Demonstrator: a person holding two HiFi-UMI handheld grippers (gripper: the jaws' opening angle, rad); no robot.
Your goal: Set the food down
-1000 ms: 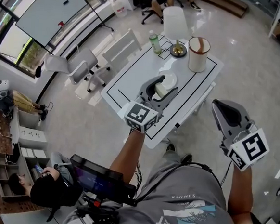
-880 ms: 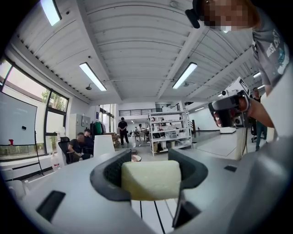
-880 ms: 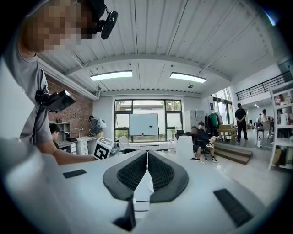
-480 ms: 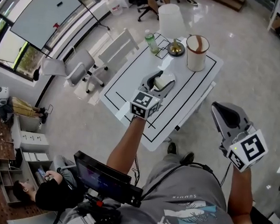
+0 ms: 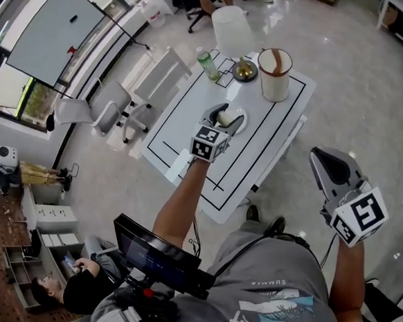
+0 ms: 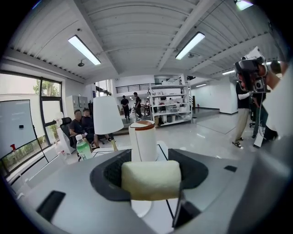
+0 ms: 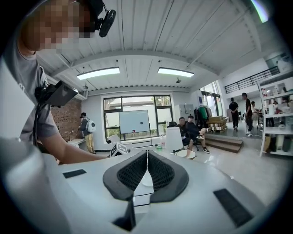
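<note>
Pinching a pale food block (image 6: 151, 179) between its jaws, left gripper (image 5: 224, 117) hangs over white plate (image 5: 242, 114) on table (image 5: 191, 121). Right gripper (image 7: 146, 171): jaws pressed together, nothing between, held beyond table's edge.

A glossy pale floor (image 5: 347, 78) filled the head view. At upper left a whiteboard (image 5: 59, 31) stood beside windows (image 5: 4, 87), with white chairs (image 5: 107, 106) left of the white worktop (image 5: 184, 121). Drawer units (image 5: 44, 217) sat at lower left. In the gripper views, strip lights (image 6: 84, 49) glowed on a ribbed ceiling, shelving (image 6: 170, 105) stood at centre, and a brick wall (image 7: 68, 122) showed at left.
</note>
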